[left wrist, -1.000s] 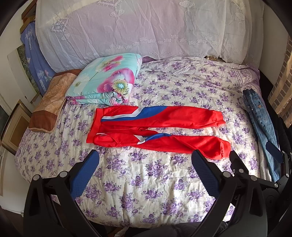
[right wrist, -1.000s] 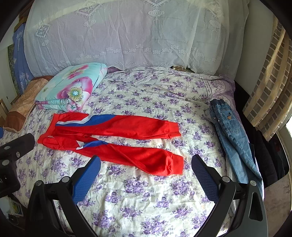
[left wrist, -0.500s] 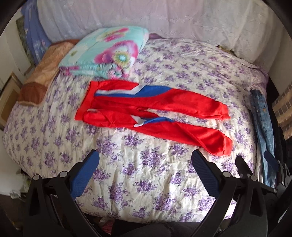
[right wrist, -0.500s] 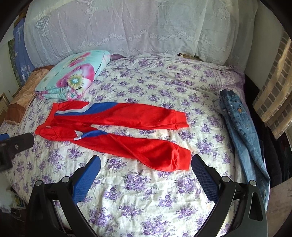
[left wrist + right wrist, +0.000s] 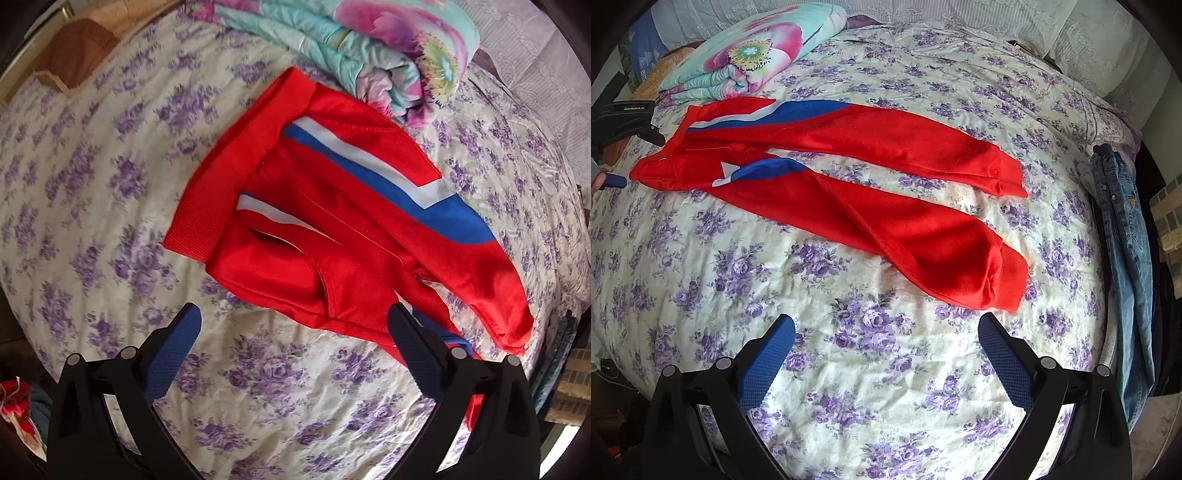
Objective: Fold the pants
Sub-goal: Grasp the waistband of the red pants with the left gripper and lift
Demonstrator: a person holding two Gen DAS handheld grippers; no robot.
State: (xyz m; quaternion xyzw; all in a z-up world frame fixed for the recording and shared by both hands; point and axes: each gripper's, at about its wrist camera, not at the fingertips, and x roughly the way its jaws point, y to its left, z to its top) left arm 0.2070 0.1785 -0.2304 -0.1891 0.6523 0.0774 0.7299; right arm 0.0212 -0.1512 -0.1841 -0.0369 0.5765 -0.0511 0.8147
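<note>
Red track pants [image 5: 849, 177] with blue and white stripes lie spread flat on the flowered bed cover [image 5: 849, 369], waistband to the left, both legs running right. In the left wrist view the waistband [image 5: 236, 166] fills the middle. My left gripper [image 5: 293, 325] is open and empty, just above the near hip edge of the pants; it also shows at the left edge of the right wrist view [image 5: 613, 181]. My right gripper [image 5: 886, 332] is open and empty, over bare cover just short of the near leg's cuff [image 5: 1004, 280].
A folded floral quilt [image 5: 750, 62] lies beyond the waistband. Blue jeans [image 5: 1126, 240] lie along the bed's right edge. A brown pillow [image 5: 77, 55] sits at the far left. White lace pillows line the headboard.
Both grippers have come down and forward toward the bed. The left one has closed in on the waistband end, the right one on the near leg's cuff. The pants have not moved.
</note>
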